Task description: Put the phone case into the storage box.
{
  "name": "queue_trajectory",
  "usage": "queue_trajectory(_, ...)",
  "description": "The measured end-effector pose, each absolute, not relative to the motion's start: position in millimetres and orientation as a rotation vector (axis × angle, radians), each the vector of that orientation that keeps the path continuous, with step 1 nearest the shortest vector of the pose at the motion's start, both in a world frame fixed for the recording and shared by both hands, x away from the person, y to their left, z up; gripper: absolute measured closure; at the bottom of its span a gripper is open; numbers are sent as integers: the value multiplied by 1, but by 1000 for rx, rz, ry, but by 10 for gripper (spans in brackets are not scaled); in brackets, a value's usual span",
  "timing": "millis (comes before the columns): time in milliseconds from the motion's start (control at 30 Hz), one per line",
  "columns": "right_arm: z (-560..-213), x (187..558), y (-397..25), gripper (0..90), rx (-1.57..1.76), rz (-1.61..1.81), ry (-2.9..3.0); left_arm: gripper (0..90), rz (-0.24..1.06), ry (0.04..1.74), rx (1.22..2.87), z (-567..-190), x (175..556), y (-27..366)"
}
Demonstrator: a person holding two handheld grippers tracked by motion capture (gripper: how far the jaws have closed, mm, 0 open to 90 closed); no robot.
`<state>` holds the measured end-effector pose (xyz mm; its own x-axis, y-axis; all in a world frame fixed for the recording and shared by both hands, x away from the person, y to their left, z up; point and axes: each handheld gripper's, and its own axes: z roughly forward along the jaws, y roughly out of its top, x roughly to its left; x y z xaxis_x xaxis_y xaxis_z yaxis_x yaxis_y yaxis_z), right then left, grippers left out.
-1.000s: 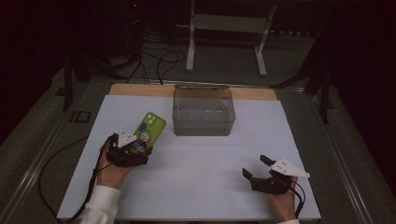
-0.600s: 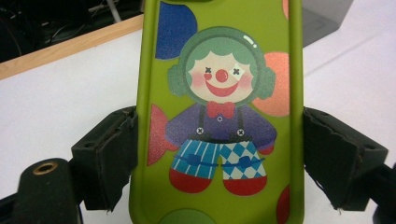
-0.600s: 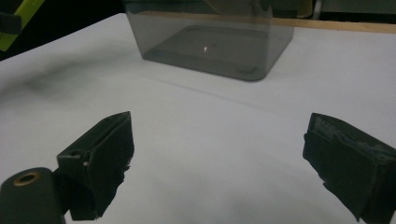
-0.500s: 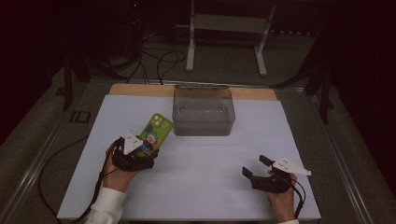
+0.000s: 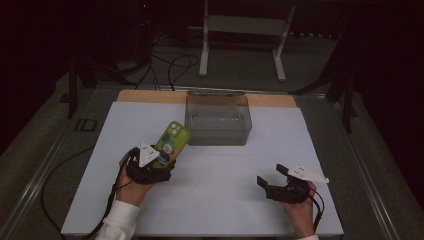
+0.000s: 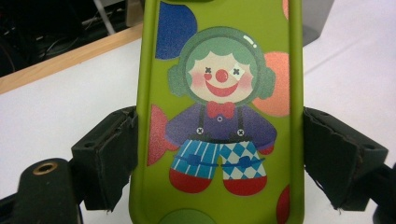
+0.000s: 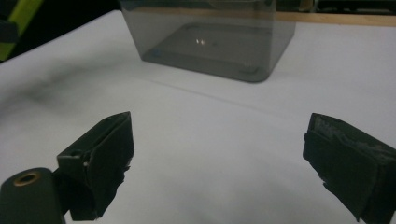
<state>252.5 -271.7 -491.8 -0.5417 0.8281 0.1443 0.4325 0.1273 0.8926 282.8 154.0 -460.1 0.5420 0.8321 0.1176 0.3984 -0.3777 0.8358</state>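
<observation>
The phone case (image 6: 219, 116) is lime green, printed with a clown (green hair, red nose, purple shirt, red bow tie, blue-and-white diamond trousers, red shoes) among blue and salmon dots. The worktop (image 5: 220, 200) is white with a wooden far edge. The box (image 5: 218, 120) is smoky translucent grey.

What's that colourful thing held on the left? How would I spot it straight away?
Start at the white table and find the smoky clear box at its far middle. Just in front and left of it, the left gripper clamps a phone case. It is the only bright thing here: lime green, with a cartoon clown and coloured spots.
</observation>
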Motion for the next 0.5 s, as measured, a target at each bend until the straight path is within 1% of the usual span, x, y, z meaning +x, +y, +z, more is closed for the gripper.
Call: queue_trajectory(500,-476,260,-245,88,1177,1322,2074,159,698,951,1965,-451,284,139)
